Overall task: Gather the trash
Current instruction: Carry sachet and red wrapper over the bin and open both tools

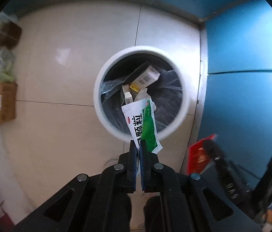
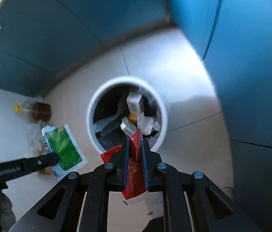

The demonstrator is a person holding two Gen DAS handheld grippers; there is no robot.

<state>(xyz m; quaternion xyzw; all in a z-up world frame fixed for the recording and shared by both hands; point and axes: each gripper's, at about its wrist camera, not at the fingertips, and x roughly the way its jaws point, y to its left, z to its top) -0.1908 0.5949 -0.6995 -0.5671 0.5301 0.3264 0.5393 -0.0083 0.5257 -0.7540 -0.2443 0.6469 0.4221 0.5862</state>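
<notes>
I count 2 grippers: left gripper (image 1: 138, 147), right gripper (image 2: 135, 145). 1 white bin (image 1: 184, 104). 2 packets held: 1 green-white sachet (image 1: 142, 123), 1 red wrapper (image 2: 135, 145). Approx 3 small boxes (image 1: 146, 76) in bin. 1 cardboard box (image 1: 3, 102) on floor.

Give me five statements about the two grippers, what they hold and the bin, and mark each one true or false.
1. The left gripper is shut on a green and white sachet. True.
2. The right gripper is open and holds nothing. False: it is shut on a red packet.
3. The white bin has nothing in it. False: small cartons and crumpled paper lie inside on a dark liner.
4. The bin stands on a tiled floor beside blue cabinet fronts. True.
5. The sachet already lies in the bin. False: the left gripper holds it above the rim.
</notes>
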